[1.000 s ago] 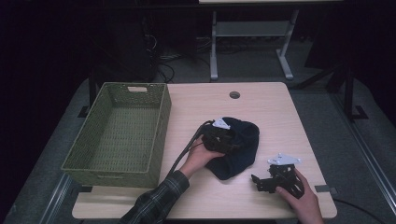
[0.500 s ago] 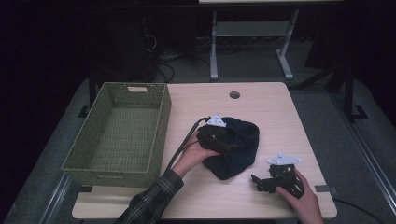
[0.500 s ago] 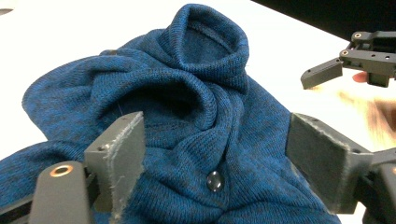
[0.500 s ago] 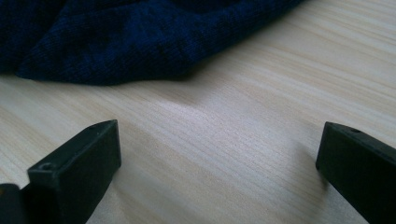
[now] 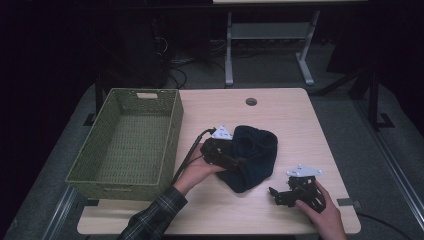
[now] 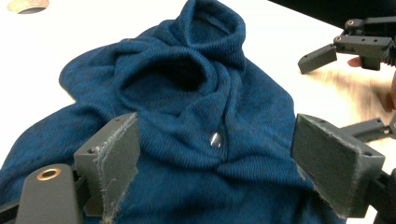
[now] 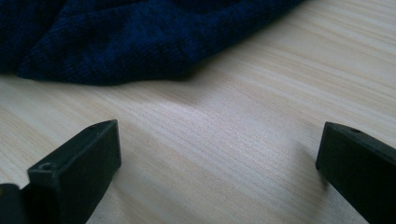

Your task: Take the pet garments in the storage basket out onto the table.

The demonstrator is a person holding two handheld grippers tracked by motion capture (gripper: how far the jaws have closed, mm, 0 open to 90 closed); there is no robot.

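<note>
A dark blue knitted garment (image 5: 255, 152) lies crumpled on the wooden table (image 5: 295, 120), a small metal snap showing on its folds (image 6: 215, 139). My left gripper (image 5: 234, 162) hovers over the garment's left side. Its jaws have just been opening and stand wide in the left gripper view (image 6: 224, 161), with cloth (image 6: 187, 84) beneath them and neither pad pressing on it. My right gripper (image 5: 279, 195) rests near the front right of the table, open (image 7: 215, 158), with bare wood between its fingers. The garment's edge (image 7: 116, 37) lies just beyond it.
An empty green woven basket (image 5: 130, 145) stands on the left of the table, close to my left hand. A round cable hole (image 5: 251, 101) sits near the far edge. My right gripper (image 6: 343, 93) is in the left gripper view, beyond the garment.
My left gripper has shifted a little to the left and lifted slightly over the garment. The right gripper has stayed where it was.
</note>
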